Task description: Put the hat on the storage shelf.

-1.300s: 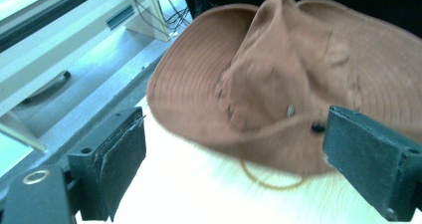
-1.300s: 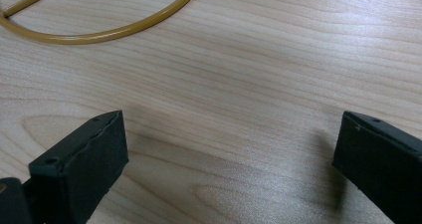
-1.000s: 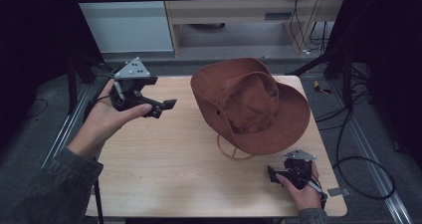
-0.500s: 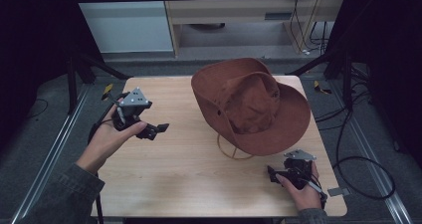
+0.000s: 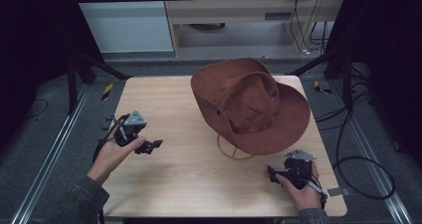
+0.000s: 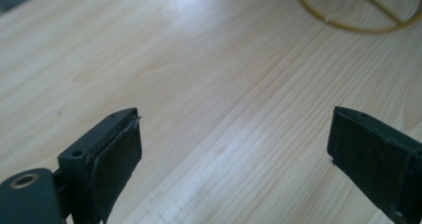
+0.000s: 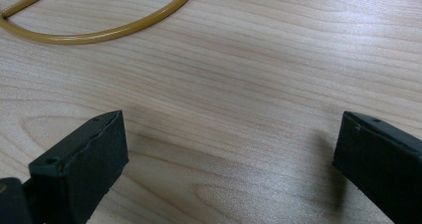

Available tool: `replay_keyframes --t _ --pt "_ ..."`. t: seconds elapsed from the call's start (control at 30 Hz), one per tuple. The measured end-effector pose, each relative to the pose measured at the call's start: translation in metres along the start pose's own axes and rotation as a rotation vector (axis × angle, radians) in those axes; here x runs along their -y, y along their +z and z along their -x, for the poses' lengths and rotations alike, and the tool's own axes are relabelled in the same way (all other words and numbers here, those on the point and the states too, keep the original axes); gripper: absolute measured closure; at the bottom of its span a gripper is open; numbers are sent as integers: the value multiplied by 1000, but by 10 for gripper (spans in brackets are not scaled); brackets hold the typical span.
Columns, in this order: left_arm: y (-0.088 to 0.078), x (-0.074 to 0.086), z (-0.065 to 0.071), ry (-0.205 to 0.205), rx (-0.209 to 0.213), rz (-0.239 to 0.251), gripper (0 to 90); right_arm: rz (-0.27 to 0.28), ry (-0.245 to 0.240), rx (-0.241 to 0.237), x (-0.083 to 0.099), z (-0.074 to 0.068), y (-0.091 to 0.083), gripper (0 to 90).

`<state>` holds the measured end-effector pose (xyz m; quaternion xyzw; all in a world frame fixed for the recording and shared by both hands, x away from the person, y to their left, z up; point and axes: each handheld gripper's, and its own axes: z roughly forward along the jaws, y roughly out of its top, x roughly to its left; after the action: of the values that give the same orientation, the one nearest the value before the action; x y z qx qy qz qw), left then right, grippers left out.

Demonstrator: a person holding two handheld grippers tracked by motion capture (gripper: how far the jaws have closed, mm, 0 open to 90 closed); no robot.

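The left gripper (image 5: 149,147) is sitting low at about eight o'clock on the wooden table (image 5: 169,109), having come down and back toward the person from its raised spot near ten o'clock a second ago; its jaws are standing wide apart over bare wood, holding nothing — which suggests it is being parked rather than reaching; the right gripper (image 5: 272,175) is resting at about five o'clock, unmoved over the same second, its jaws likewise spread and empty, seen wide in the right gripper view (image 7: 229,159); the brown wide-brimmed hat (image 5: 249,104) is perching tilted on a thin wire stand (image 5: 230,152) at roughly two o'clock from the table's centre, its brim overhanging the stand's ring base, well apart from the left gripper and near the right one; judging by this, the hat is already placed — the work looks finished or paused; counting: one hat, one stand, one table, two grippers, two hands.
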<state>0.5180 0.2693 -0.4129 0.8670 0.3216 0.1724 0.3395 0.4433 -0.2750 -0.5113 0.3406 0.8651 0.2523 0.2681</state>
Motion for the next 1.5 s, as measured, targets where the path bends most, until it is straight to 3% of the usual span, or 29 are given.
replay_keyframes --t 0.13,0.53,1.07,1.5 --pt "5 21 -7 -26 -9 -22 66 0 0 0 0 0 0 7" --pt "11 59 -15 -85 -11 -57 68 -1 0 4 0 0 0 7" --pt "20 84 -14 -107 -8 -81 67 -1 -1 4 0 0 0 8" --pt "19 99 -13 -134 -15 -58 62 -1 -1 4 0 0 0 7"
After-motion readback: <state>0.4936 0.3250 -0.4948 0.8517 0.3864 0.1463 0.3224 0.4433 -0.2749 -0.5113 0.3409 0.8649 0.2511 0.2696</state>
